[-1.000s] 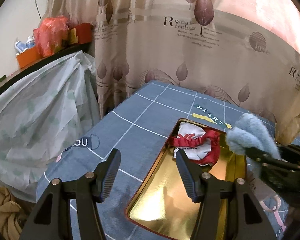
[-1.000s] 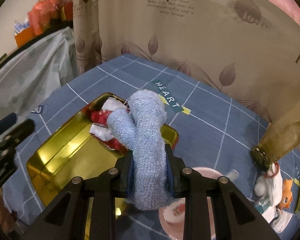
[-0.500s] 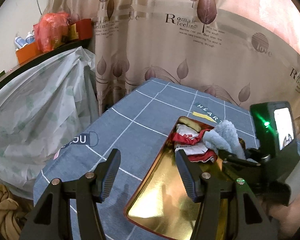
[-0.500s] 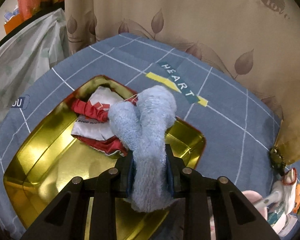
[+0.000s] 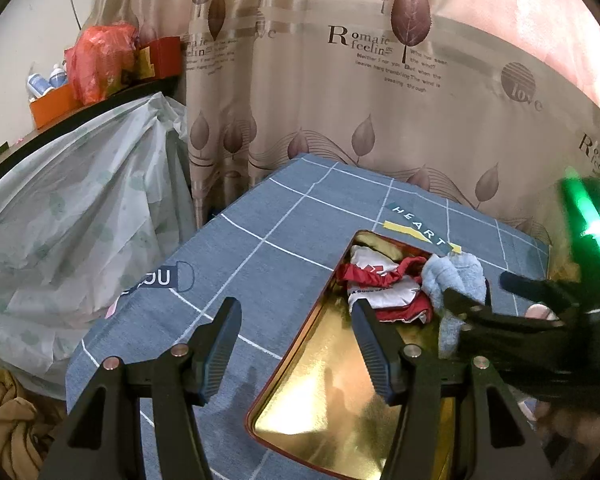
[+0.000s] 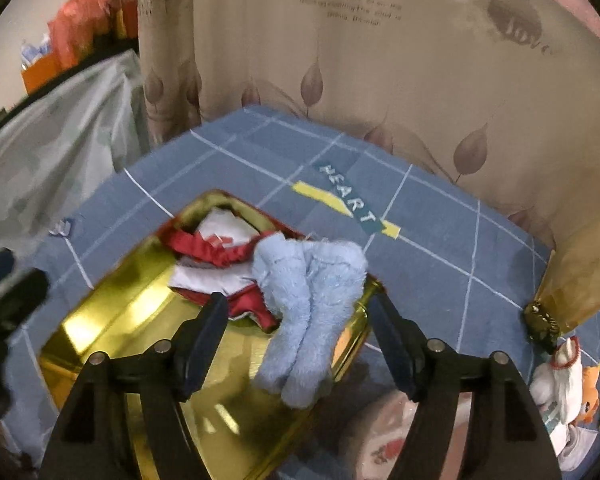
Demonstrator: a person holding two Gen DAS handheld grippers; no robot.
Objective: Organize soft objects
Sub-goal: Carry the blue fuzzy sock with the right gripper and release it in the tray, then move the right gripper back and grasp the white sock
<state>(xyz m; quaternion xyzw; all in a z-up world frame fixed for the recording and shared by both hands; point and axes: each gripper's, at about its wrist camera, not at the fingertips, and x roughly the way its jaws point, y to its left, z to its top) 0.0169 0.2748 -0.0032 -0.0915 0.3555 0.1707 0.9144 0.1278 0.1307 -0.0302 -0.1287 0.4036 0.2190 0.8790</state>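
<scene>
A gold tray (image 6: 112, 312) lies on the blue grid tablecloth and also shows in the left wrist view (image 5: 320, 412). At its far end lies a red and white cloth (image 6: 216, 256), also in the left wrist view (image 5: 380, 284). A fluffy light blue sock (image 6: 312, 312) lies over the tray's right rim beside that cloth, also in the left wrist view (image 5: 456, 280). My right gripper (image 6: 300, 340) is open with the sock lying loose between its fingers. My left gripper (image 5: 296, 344) is open and empty over the tray's left rim.
A beige leaf-print curtain hangs behind the table. A plastic-covered heap (image 5: 68, 216) stands to the left. A pink plate (image 6: 384, 440), small plush toys (image 6: 560, 384) and a tan bag (image 6: 580, 280) lie at the right of the table.
My right gripper has opened and let go of the blue sock, which now rests on the tray's right rim beside the red and white cloth. The left gripper has stayed still.
</scene>
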